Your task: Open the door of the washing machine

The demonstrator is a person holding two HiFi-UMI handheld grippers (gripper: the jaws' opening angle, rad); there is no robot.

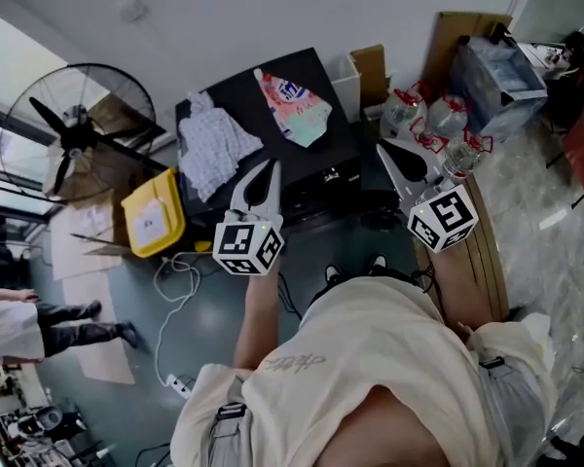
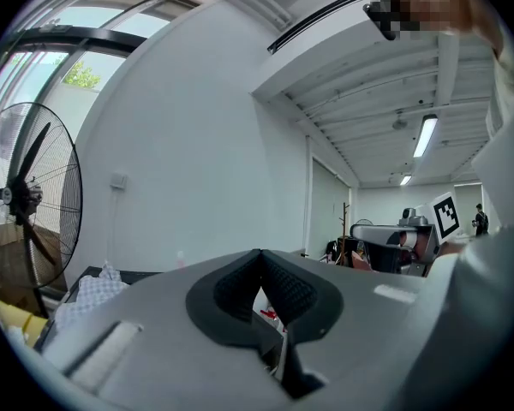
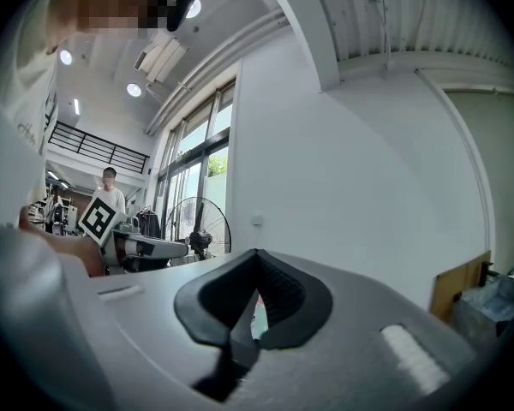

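Left tool and right tool are shut and empty. Unless they are opened, the door of the washing machine at 12 o'clock could be missed.

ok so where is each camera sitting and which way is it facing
Head view: on the person's head, facing steeply down at the black machine top; shirt, left gripper and right gripper show.
Left gripper view: rides the left gripper, facing level at the white wall; shut jaws, shirt at right.
Right gripper view: rides the right gripper, facing the same wall; shut jaws, shirt at left.
Shared: the fan appears in all three.
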